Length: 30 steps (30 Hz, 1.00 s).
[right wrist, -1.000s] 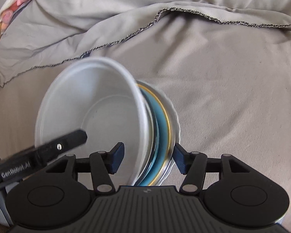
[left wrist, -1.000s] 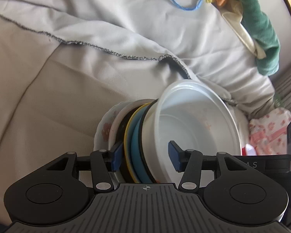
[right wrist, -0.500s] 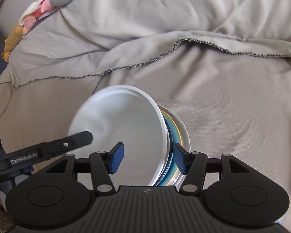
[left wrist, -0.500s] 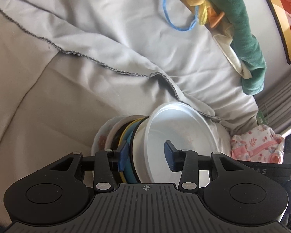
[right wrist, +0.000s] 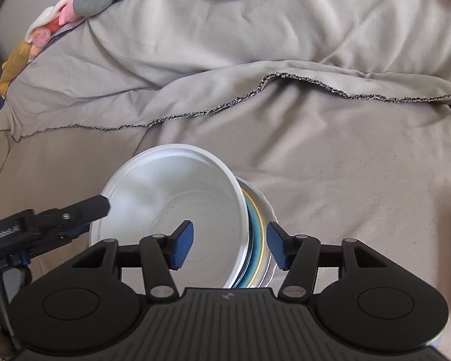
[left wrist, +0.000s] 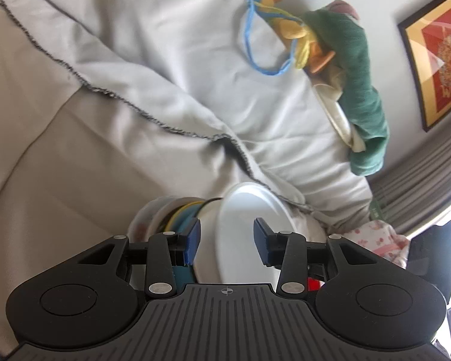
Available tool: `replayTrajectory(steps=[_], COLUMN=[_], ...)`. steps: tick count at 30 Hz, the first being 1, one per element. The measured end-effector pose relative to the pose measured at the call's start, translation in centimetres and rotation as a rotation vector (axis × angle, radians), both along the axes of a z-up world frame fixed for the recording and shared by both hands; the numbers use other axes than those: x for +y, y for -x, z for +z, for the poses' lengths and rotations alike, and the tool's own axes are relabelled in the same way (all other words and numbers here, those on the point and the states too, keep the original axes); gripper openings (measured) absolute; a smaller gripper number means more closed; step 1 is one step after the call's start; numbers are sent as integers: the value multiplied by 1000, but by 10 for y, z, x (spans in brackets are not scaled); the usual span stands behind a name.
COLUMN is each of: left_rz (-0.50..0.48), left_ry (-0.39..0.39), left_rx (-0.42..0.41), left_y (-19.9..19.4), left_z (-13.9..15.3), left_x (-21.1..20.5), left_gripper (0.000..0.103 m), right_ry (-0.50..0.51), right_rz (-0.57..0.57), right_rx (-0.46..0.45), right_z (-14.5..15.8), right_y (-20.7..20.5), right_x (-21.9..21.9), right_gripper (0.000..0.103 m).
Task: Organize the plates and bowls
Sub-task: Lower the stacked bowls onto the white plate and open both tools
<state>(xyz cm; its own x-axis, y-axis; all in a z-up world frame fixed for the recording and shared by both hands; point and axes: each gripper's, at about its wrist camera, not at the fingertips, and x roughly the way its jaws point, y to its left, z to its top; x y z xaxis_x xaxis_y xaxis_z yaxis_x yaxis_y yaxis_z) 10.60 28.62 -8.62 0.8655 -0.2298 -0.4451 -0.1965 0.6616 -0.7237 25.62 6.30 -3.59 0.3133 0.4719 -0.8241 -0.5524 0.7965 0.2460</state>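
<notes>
**A:** What does the left wrist view show?

**B:** The left gripper (left wrist: 225, 237) reaches over a bed covered with a beige blanket (left wrist: 75, 156). A white bowl (left wrist: 249, 225) stands on edge with its open side to the right, leaning against a stack of plates (left wrist: 177, 213) set on edge to its left. The gripper's jaws are closing with the bowl's wall between them; the left blue pad lies against the bowl's outer side, the right pad stands inside the bowl, apart from the wall.

**A:** And beyond that?

**B:** Far right on the bed lies a green cloth (left wrist: 360, 90) with a blue cord (left wrist: 255, 45) beside it. A framed picture (left wrist: 436, 51) hangs on the wall at the right edge.

**A:** The right wrist view?

**B:** The right gripper (right wrist: 228, 248) straddles the near edge of the same white bowl (right wrist: 171, 207) and plates (right wrist: 260, 222). Its jaws are closing: the left pad sits inside the bowl, the right pad just outside the outermost plate. Whether either pad presses cannot be told.

**A:** Anything else?

**B:** The black finger of the left gripper (right wrist: 75, 213) comes in from the left and meets the bowl's left rim. The blanket's dark stitched hem (right wrist: 225, 108) crosses the bed beyond, and soft toys (right wrist: 60, 15) lie at the far left corner.
</notes>
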Motion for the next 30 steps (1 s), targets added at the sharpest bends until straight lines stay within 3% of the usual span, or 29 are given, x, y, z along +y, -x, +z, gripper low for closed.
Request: replayTrajectory(steps=[1,3,11,15,20,30], left_rz=[-11,-3,14,13,60,3], left_ry=[2,-30,-7,-14,-84,-49], left_rx=[-2,5,14,4,57,111], left_y=[-2,-4,-5,-2,2,-8], left_z=[0,2,-4,-2,2,-9], left_x=[-2,-5,1,-1,-3,-4], left_gripper=[43,44,44,41,41,41], right_ry=[-5,-34,-22,-20,-7,-44], right_rz=[3,11,17,8,8,-1], right_rx=[2,19,-39,-11,-19,113], right_z=[0,1,4,-1,-3,-19], right_y=[-1,-4,-2,-4,5,9], right_x=[0,1,15,12,1,-10], right_gripper=[41,37,37,36,36,39])
